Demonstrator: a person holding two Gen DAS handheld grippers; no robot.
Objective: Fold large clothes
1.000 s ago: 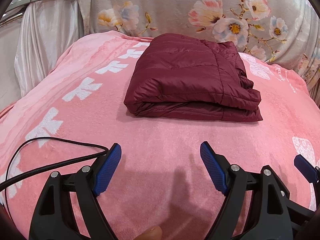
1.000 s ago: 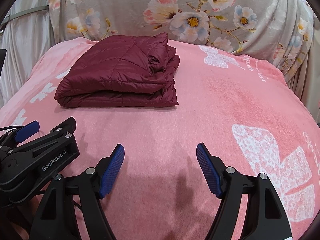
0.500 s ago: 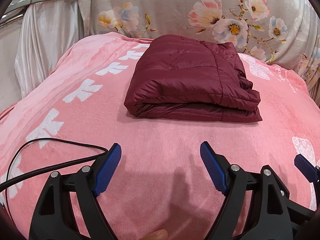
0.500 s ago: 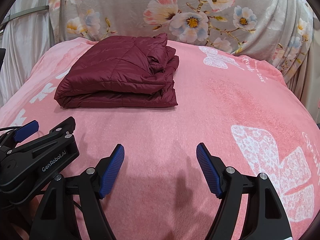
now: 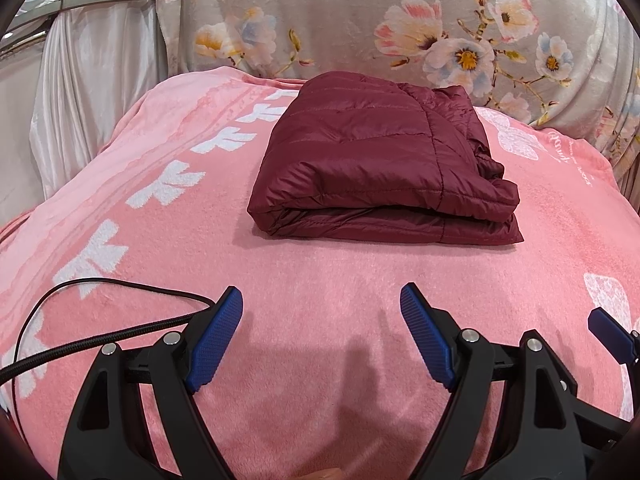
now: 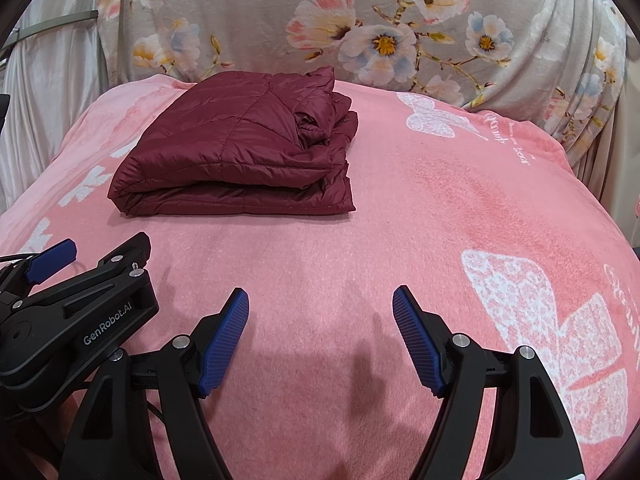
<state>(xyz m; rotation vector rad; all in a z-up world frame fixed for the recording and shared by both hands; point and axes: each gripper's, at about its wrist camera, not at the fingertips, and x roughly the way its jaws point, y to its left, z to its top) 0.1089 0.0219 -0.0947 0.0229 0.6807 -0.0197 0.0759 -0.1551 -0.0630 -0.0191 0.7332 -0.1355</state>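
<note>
Your maroon puffer jacket (image 5: 384, 160) is folded into a thick rectangular bundle w/ two stacked layers showing along the near edge. Fabric is shiny, quilted nylon w/ stitched channels; the right side is bunched & crumpled where the collar or sleeve folds tuck in. It lies on the far-centre part of the pink blanket (image 5: 320, 264), well apart from both tools.

The blanket is fuzzy fleece, printed w/ white bow & butterfly shapes plus some script near the far right edge. Behind it hangs a grey floral cloth (image 5: 360, 12), soft & draped in folds; a pale satin curtain (image 5: 80, 92) sits at far left.

Your left gripper (image 5: 322, 300) hovers over bare blanket, jaws spread wide, nothing btwn the ribbed blue pads. Your right gripper (image 6: 321, 300) is the same: spread, empty, over bare fleece. A black braided cable (image 5: 100, 336) loops across the blanket by the left tool.

Vs. a sec ago: nothing differs — jacket, cable & both tools sit as before, jaw gaps unchanged.
</note>
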